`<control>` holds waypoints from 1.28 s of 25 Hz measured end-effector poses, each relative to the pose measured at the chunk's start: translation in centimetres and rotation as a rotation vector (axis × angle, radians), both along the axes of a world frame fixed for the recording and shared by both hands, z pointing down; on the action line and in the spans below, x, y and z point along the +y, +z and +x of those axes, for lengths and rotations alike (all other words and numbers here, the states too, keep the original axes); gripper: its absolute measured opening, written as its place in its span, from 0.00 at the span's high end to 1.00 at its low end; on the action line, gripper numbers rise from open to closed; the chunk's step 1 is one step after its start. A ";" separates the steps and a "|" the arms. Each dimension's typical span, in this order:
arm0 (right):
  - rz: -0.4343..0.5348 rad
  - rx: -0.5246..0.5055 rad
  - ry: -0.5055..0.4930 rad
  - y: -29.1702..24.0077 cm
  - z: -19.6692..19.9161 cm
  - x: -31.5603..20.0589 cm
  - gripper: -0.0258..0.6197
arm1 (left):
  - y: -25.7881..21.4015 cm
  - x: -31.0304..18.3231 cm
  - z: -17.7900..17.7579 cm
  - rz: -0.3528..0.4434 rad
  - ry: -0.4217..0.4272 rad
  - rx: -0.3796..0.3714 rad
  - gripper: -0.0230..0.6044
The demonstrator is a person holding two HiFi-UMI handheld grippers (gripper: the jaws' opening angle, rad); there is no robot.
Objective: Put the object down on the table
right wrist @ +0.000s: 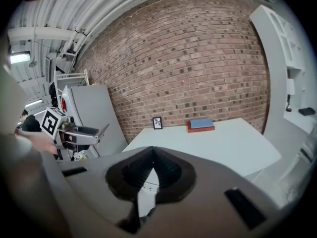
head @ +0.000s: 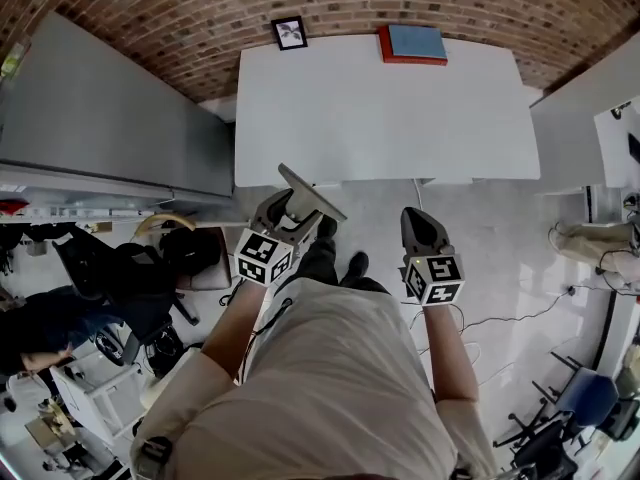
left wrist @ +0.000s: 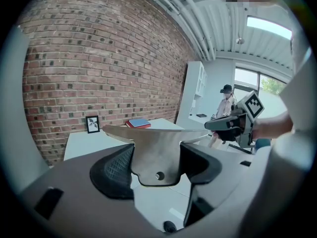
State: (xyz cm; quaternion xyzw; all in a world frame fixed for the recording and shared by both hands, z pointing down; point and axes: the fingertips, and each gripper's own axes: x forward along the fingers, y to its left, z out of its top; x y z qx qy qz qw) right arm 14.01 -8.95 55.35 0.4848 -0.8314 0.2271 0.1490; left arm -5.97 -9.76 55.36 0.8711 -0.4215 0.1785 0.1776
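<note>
Not much done yet, as far as we can tell. Our left gripper (head: 293, 223) has its jaws wide, clamped on the metal plate (left wrist: 156, 150), which is up in the air, short of the table (head: 380, 118). Our right gripper (head: 422, 230) is closed with nothing in it. 3 things left: reach the table, lower the plate, let go.

It looked like an office-cum-lab: bare brick wall (head: 200, 18) at twelve o'clock, a white table (head: 380, 118) before it, office chairs (head: 585, 398) at five o'clock, loose cables (head: 520, 313) at four.
</note>
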 end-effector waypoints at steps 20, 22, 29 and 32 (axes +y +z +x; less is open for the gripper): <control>-0.137 0.066 0.218 4.3 -1.3 -8.3 0.96 | 13.1 -12.9 2.6 -0.168 0.355 -0.121 0.52; -0.163 0.073 0.240 5.1 -1.3 -8.6 0.96 | 15.2 -13.3 3.0 -0.205 0.390 -0.135 0.52; -0.234 0.077 0.283 8.4 -1.7 -10.2 0.96 | 21.9 -15.3 4.3 -0.276 0.483 -0.211 0.52; -0.264 0.073 0.310 9.5 -1.6 -10.5 0.96 | 24.7 -16.1 4.6 -0.284 0.518 -0.276 0.52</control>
